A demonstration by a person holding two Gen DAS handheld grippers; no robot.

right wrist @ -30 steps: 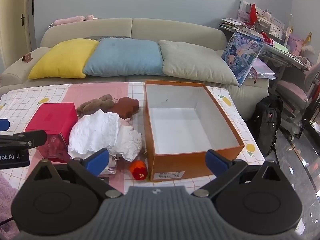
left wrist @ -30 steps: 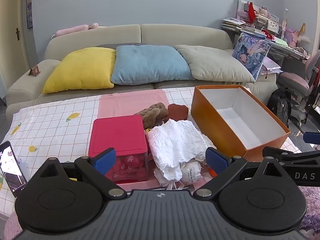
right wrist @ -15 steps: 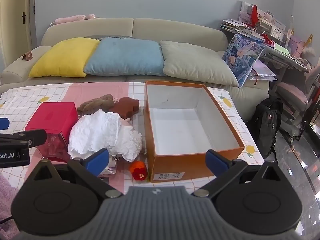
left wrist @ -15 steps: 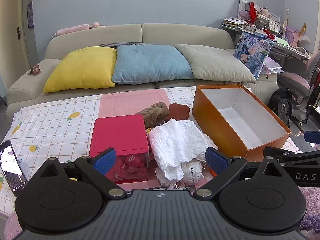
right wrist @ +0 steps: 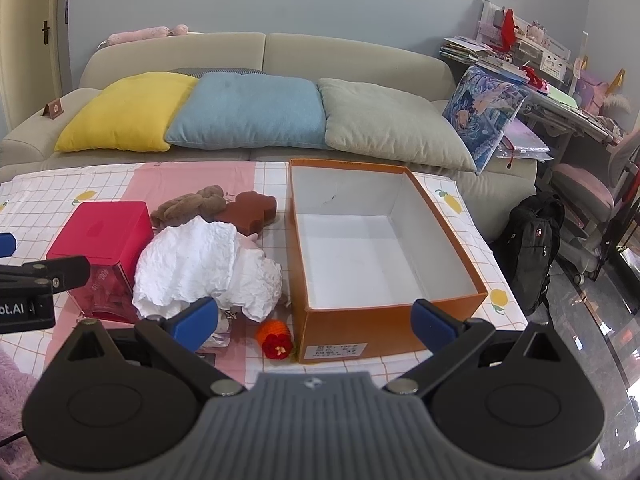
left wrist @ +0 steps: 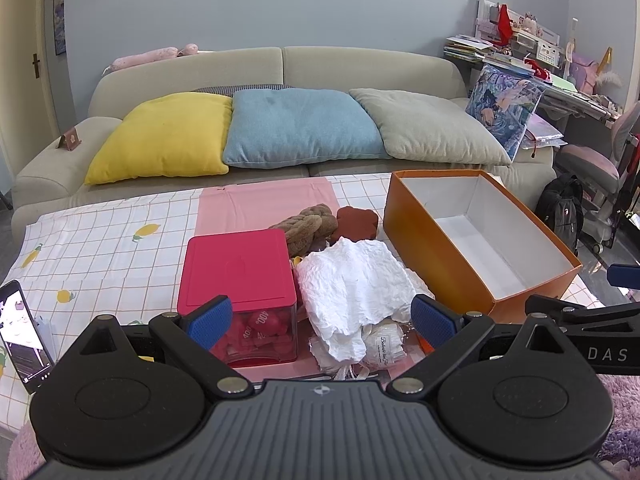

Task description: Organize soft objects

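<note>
Currently, both grippers hover at the near edge of the table with nothing between their fingers. The left gripper (left wrist: 322, 318) occupies the bottom of the left wrist view, its blue-padded fingers spread wide. The right gripper (right wrist: 314, 316) fills the bottom of the right wrist view, fingers likewise spread wide and holding nothing.

The soft objects lie clustered at the centre of the checked tablecloth (left wrist: 100, 248). A crumpled white cloth (right wrist: 196, 264) sits in the middle of the right wrist view, covering part of the pile beneath it. Behind it, toward the upper left of the cluster, a brown plush item (right wrist: 188, 206) touches a dark red foam piece (right wrist: 252, 208). A small orange knitted item (right wrist: 276, 338) lies at lower centre, just beside the near left corner of the orange box (right wrist: 360, 336).

The orange box stands open with a white interior, to the right of the cluster. A red-lidded container (left wrist: 238, 268) stands to the left of the white cloth. A phone (left wrist: 22, 332) rests at the far left edge of the left wrist view.
</note>
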